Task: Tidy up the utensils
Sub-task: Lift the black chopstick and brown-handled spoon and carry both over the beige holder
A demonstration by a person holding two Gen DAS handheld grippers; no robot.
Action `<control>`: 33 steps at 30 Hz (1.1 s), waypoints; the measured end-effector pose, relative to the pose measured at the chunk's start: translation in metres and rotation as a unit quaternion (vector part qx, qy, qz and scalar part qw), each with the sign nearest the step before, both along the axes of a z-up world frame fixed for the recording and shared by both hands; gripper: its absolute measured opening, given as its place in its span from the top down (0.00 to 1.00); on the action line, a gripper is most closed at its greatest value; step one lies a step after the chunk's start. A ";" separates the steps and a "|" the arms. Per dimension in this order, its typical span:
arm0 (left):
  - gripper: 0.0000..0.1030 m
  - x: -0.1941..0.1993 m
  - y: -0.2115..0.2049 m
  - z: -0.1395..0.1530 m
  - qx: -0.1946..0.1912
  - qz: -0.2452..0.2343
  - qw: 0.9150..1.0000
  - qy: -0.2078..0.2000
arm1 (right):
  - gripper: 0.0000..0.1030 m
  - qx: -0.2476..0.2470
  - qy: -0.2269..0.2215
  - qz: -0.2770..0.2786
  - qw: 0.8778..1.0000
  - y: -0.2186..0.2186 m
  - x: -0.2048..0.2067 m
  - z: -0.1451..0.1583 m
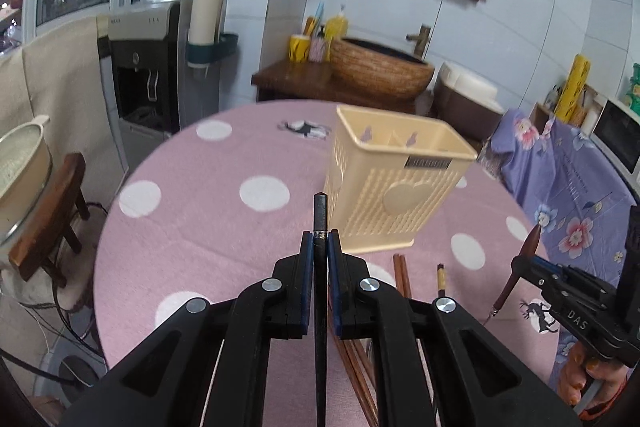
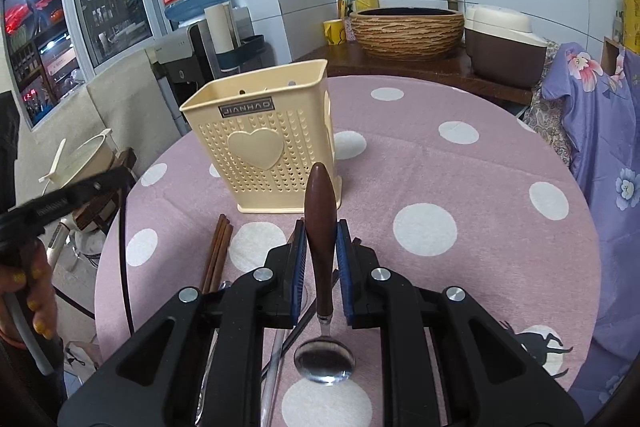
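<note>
The left gripper point(image 1: 320, 241) is clamping a dark, slim utensil handle point(image 1: 320, 219) between its blue pads point(image 1: 306, 267), the rod running straight out past the fingertips and pointing toward the cream utensil holder point(image 1: 394, 183). Which utensil it is, I cannot tell; its far end is hidden under the gripper. The holder is standing upright on the pink polka-dot tablecloth point(image 1: 224, 195), just beyond and slightly right of the left gripper. Over on the right, the right gripper point(image 2: 321, 237) is squeezing a spoon point(image 2: 320, 223) by its brown wooden handle, handle tip pointing away, steel bowl point(image 2: 325, 363) hanging near the camera. The holder is sitting far-left of that spoon, heart panel facing us. A bundle of brown chopsticks point(image 2: 217, 251) is lying on the cloth, near side of the holder, between the two grippers.
</note>
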State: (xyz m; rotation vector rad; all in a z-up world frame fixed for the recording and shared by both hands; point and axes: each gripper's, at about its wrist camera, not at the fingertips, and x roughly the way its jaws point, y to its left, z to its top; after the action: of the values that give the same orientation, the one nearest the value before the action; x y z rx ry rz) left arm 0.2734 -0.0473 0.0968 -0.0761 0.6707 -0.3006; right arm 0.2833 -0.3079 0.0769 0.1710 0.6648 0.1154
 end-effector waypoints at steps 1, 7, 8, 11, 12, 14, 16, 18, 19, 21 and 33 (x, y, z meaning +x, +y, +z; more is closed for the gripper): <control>0.92 -0.001 0.002 0.005 -0.002 0.000 1.000 -0.006 | 0.85 0.000 -0.002 0.000 1.000 -0.002 -0.002 0.002; 0.92 -0.009 0.016 0.022 -0.009 0.008 0.999 -0.032 | 0.85 0.006 -0.011 -0.002 1.000 -0.007 -0.012 0.012; 0.92 -0.008 0.017 0.023 -0.011 0.011 0.999 -0.033 | 0.85 0.006 -0.012 -0.002 1.000 -0.007 -0.013 0.012; 0.92 -0.009 0.024 0.025 -0.024 0.011 0.999 -0.030 | 0.85 0.005 -0.013 -0.001 1.000 -0.005 -0.014 0.013; 0.92 -0.010 0.027 0.026 -0.026 0.011 0.999 -0.030 | 0.85 0.004 -0.013 0.000 1.000 -0.004 -0.014 0.013; 0.92 -0.011 0.028 0.028 -0.025 0.014 0.999 -0.035 | 0.85 0.004 -0.013 0.001 1.000 -0.003 -0.014 0.014; 0.92 -0.013 0.029 0.029 -0.026 0.015 0.999 -0.039 | 0.85 0.003 -0.014 0.003 1.000 -0.003 -0.014 0.014; 0.92 -0.014 0.030 0.032 -0.028 0.015 0.999 -0.043 | 0.85 0.002 -0.015 0.004 1.000 -0.002 -0.013 0.015; 0.92 -0.014 0.031 0.034 -0.029 0.015 0.998 -0.046 | 0.85 0.002 -0.016 0.005 1.000 -0.002 -0.012 0.016; 0.92 -0.015 0.031 0.036 -0.030 0.016 0.998 -0.049 | 0.85 0.002 -0.016 0.005 1.000 -0.002 -0.012 0.016; 0.92 -0.010 0.030 0.055 -0.033 0.012 0.997 -0.068 | 0.85 0.010 -0.014 0.023 1.000 0.000 -0.004 0.028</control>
State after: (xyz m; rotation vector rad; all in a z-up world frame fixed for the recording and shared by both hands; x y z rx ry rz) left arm 0.2633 -0.0170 0.1521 -0.1260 0.5247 -0.3031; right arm 0.2792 -0.3074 0.1046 0.1736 0.6407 0.1681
